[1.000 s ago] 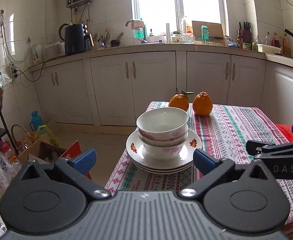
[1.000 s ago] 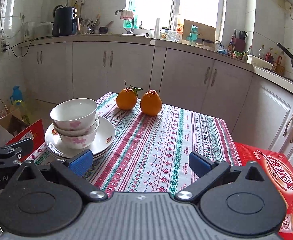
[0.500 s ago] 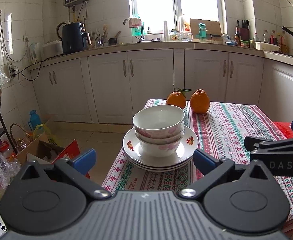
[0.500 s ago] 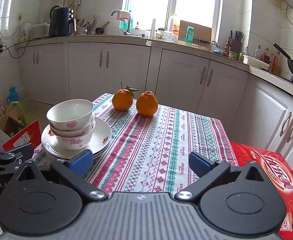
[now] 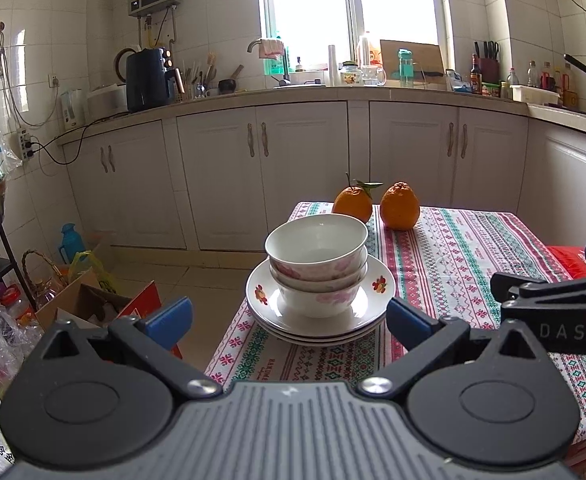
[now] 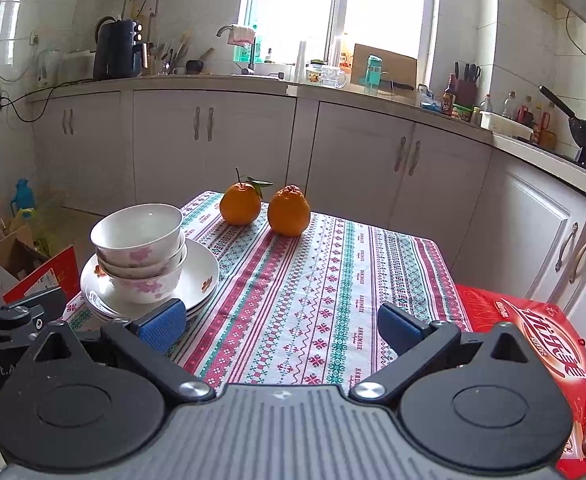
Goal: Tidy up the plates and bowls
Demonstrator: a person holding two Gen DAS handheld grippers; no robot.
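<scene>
Glossy round bowls (image 5: 316,258) nest on stacked plates (image 5: 377,285) at the woven-clothed surface (image 6: 333,280) edge, both hand-held grippers (image 5: 287,316) (image 6: 279,326) spread wide, empty.

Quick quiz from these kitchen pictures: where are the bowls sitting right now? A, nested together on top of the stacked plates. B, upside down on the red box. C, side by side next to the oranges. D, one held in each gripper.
A: the bowls sit nested, open side up, on the stacked plates, while both grippers are open and empty.
</scene>
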